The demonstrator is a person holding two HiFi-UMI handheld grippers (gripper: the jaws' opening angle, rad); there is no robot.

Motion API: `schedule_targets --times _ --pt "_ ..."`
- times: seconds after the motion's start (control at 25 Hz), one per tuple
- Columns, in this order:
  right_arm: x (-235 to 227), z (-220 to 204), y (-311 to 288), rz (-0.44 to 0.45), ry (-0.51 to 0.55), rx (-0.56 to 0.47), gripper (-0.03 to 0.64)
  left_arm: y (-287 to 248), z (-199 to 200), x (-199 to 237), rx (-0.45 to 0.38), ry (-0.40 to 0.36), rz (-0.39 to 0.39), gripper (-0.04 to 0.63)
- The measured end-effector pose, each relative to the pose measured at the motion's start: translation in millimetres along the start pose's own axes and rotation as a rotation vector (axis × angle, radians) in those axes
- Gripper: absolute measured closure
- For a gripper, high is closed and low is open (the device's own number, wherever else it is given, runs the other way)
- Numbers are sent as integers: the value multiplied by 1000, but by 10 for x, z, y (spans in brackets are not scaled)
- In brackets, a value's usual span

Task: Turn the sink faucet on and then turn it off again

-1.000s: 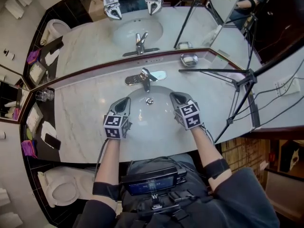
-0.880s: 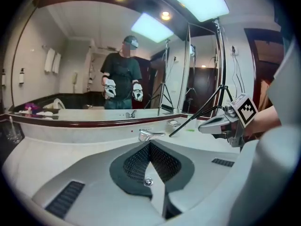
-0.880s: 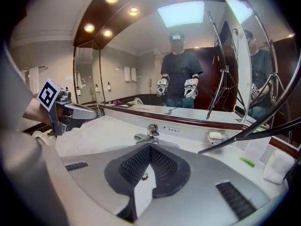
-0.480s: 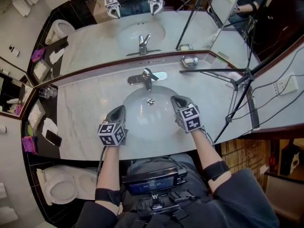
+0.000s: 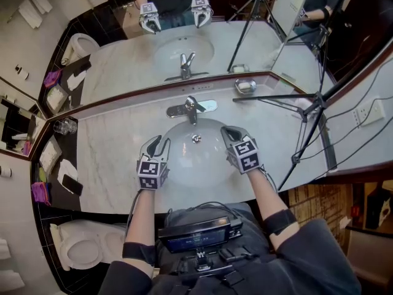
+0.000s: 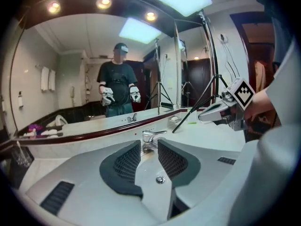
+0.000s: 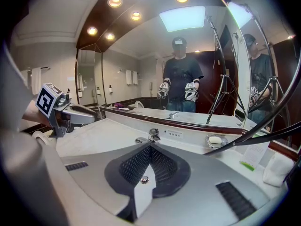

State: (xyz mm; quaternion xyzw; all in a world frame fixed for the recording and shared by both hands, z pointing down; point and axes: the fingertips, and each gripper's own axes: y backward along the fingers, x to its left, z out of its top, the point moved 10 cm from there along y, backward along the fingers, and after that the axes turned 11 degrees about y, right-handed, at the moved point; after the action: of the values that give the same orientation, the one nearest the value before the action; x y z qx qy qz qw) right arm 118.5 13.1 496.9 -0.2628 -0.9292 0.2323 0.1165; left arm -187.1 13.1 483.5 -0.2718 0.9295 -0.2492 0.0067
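Note:
The chrome faucet [image 5: 191,108] stands at the back of the white oval sink [image 5: 206,161] with its single lever on top; no water shows. Both grippers hover over the basin's near half, short of the faucet and apart from it. My left gripper [image 5: 158,141] has just been opening: its jaws stand a little apart with nothing between them, and the faucet [image 6: 151,136] shows through the gap [image 6: 149,144] in the left gripper view. My right gripper [image 5: 228,131] is shut and empty, its tips [image 7: 149,147] meeting below the faucet [image 7: 153,134] in the right gripper view.
A black tripod [image 5: 307,112] straddles the marble counter to the right of the sink. A soap dish [image 5: 245,86] sits at the back right by the mirror. A glass [image 5: 61,127] and a phone [image 5: 69,184] lie at the left. A toilet [image 5: 80,251] is below left.
The left gripper's jaws have parted from shut, and it has shifted slightly and rolled over the basin's left side. The right gripper has stayed put.

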Motion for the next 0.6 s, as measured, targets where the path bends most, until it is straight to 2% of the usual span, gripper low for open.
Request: schedule_targets --times 0.16,0.36,0.44,0.6 --pt "-40 -47 -96 -1 1 -4 597 -314 102 -109 62 -250 -22 400" --pt "-75 -52 -168 -7 -10 10 597 -814 194 -266 115 -578 -42 359" --pt "-92 -73 -201 -9 -16 20 597 -1004 244 -346 125 -665 -51 347" --pt "-153 -172 -263 -23 -14 27 597 -1396 277 -467 133 -782 -61 321"
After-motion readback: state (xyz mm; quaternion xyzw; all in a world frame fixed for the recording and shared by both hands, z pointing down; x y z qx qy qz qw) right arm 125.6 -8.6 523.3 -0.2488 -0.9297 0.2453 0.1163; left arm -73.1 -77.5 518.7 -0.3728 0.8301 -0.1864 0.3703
